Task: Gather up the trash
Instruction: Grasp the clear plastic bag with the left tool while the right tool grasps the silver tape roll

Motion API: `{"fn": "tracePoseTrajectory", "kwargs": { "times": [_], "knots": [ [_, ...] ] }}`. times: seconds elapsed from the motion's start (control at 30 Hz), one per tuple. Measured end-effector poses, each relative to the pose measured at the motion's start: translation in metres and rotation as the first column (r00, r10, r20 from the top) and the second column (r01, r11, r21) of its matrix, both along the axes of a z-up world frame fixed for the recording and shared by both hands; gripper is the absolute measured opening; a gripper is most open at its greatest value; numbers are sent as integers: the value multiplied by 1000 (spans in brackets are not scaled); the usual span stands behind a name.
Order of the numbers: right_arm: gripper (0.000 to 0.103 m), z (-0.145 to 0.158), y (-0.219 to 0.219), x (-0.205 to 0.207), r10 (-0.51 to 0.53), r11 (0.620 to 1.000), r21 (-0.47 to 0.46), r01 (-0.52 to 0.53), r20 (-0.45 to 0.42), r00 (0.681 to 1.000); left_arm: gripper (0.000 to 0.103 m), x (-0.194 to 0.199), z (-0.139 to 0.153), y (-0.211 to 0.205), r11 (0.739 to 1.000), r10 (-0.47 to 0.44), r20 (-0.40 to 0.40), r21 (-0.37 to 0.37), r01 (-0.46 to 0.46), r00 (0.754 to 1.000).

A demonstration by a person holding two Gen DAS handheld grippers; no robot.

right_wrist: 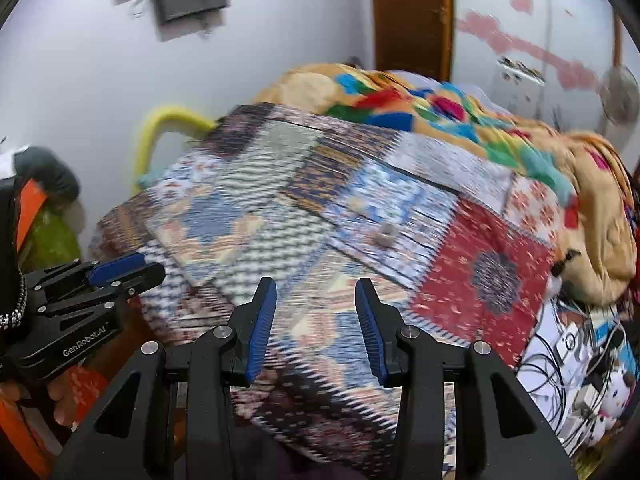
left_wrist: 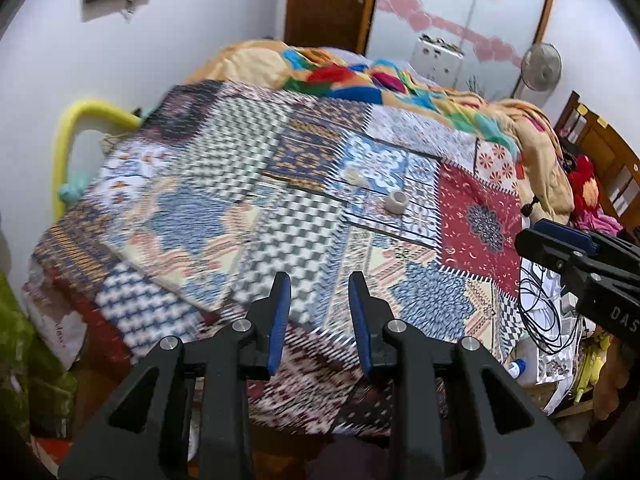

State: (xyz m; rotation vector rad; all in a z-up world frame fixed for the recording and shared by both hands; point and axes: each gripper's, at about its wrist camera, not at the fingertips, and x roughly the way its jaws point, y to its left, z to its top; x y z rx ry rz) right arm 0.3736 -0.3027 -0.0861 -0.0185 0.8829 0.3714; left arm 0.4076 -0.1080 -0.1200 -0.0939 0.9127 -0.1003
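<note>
Approaching trash on the bed
Both grippers, left (left_wrist: 319, 300) and right (right_wrist: 316, 308), spread and empty, angle down toward the tape roll (left_wrist: 396, 201) mid-frame on the bed (left_wrist: 224, 200).

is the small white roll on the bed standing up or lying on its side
Lying on its side: the white roll rests on the patchwork bedspread with its round open end facing sideways toward the camera, not upward.

Two small pale rolls lie on the bed (left_wrist: 280, 208) beyond the fingers: one tape roll (left_wrist: 396, 201) and one paler scrap (left_wrist: 353, 176) just past it. One rumpled blanket (left_wrist: 460, 108) lies farther off. One yellow rail (left_wrist: 76, 132) stands left.
</note>
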Motion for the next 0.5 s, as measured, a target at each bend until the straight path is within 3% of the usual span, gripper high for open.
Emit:
{"fn": "tracePoseTrajectory", "kwargs": {
  "times": [0.2,0.4,0.43,0.5],
  "knots": [
    [38,-42,-37,49,-84,996,20,86,-99,992,29,51,-40,-30,998,-53,-51,11,54,997],
    [38,-86,-40,97,-65,994,73,77,-161,985,29,101,-74,-38,997,-76,-75,18,78,994],
    [40,-92,-37,105,-64,994,78,77,-163,985,30,109,-78,-37,997,-77,-78,11,78,994],
    [59,-102,-32,118,-56,994,87,70,-157,986,42,126,-88,-34,997,-71,-86,-9,71,994]
  ]
}}
